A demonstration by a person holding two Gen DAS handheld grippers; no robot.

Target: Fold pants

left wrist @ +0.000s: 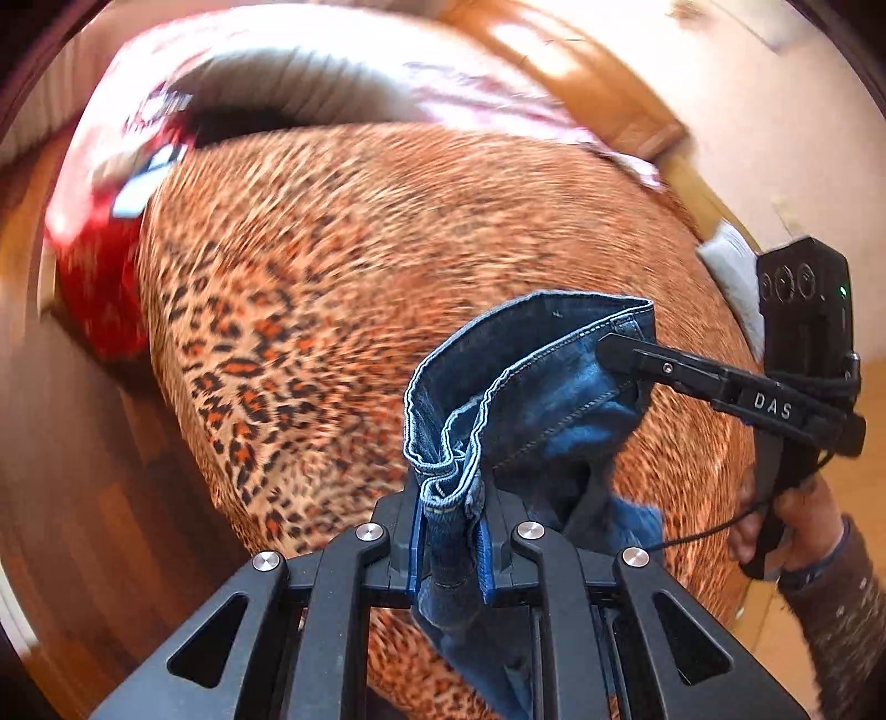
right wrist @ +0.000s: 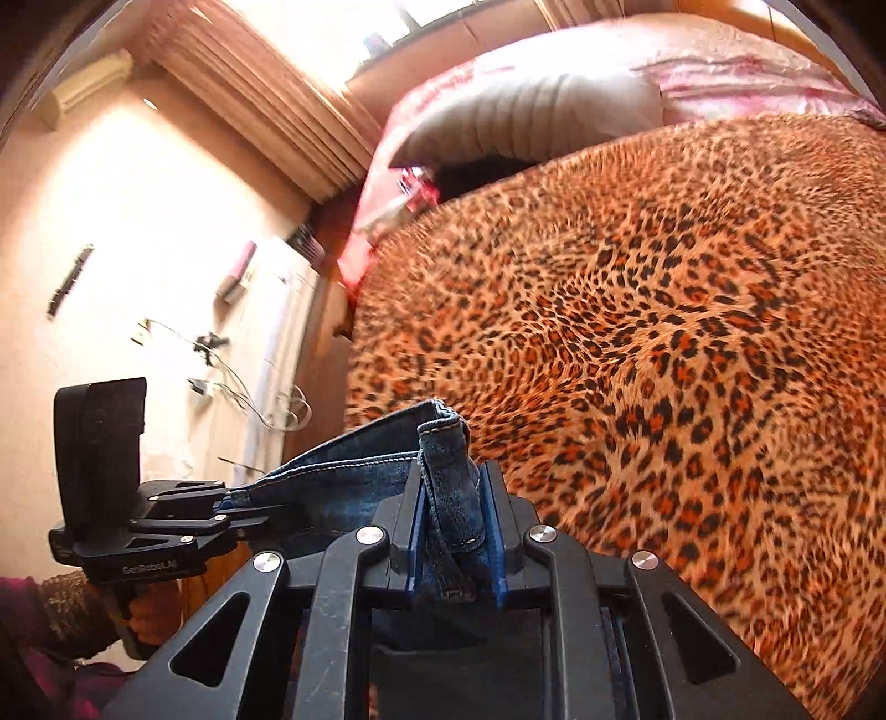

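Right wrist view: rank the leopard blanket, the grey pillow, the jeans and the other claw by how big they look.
1. leopard blanket
2. grey pillow
3. and 4. jeans and left claw look about alike; both sit close to the camera and the jeans are partly hidden, so no ranking.

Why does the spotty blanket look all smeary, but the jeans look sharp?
Left wrist view: the leopard blanket is streaked with motion blur, while the jeans in the left claw stay crisp. Right wrist view: milder blur, jeans in the right claw are sharp, and window glare washes out the top.
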